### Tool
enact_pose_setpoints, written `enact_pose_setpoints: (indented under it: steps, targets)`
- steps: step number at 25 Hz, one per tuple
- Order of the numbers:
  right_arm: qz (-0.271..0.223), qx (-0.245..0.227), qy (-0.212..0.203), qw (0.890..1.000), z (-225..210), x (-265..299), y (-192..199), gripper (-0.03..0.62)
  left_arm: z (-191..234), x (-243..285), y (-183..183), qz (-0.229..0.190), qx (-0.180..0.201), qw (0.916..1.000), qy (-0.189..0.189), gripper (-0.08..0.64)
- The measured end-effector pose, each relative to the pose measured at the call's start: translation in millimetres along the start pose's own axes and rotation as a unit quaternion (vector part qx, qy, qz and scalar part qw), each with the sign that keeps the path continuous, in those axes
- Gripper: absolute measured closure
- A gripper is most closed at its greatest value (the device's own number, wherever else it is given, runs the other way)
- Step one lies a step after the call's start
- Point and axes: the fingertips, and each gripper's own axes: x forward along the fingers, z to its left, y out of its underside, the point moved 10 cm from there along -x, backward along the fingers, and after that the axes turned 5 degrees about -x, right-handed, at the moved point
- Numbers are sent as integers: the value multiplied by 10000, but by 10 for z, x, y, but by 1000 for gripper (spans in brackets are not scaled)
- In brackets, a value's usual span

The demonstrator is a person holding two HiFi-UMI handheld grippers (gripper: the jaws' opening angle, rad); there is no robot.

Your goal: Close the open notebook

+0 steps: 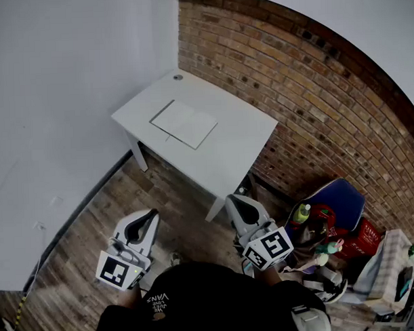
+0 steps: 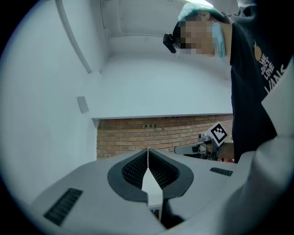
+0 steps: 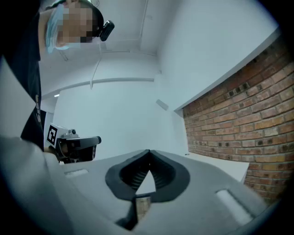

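Head view: the thin white open notebook (image 1: 184,123) lies flat on the white rectangular bench (image 1: 243,146), well ahead of my left claw (image 1: 145,225) and right claw (image 1: 239,206), so I judge closing not yet begun. Left gripper view: the left claw is pressed together and empty. Right gripper view: the right claw is the same.

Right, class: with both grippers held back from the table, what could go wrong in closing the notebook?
The left gripper and right gripper both have their jaws together; arriving like that, they would shove the cover, not catch it.
The notebook lies flat, white on the white table, so its edge may be hard to find.
Bags and bottles crowd the floor beside the table: a possible trip.
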Motion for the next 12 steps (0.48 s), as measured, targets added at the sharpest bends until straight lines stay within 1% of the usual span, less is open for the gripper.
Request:
enact_pose_setpoints:
  steps: [3, 5, 7, 9, 10, 12]
  targets:
    - [-102, 97, -46, 9999, -65, 82, -1, 595, 66, 75, 20, -68, 11, 10000, -2, 543]
    - [-108, 85, 9, 9999, -78, 123, 14, 595, 111, 100, 49, -77, 2, 10000, 9, 543]
    - [-81, 91, 52, 9999, -66, 157, 37, 595, 156, 98, 79, -35, -124, 9999, 23, 543]
    - [-72, 134, 91, 9998, -55, 203, 45, 594, 201, 92, 94, 41, -371, 9993, 35, 543]
    - [-68, 140, 124, 9998, -53, 231, 44, 595, 240, 89, 100, 28, -389, 9992, 56, 543]
    - [-64, 124, 186, 9997, -40, 300, 37, 594, 355, 80, 112, -80, -210, 9997, 117, 543]
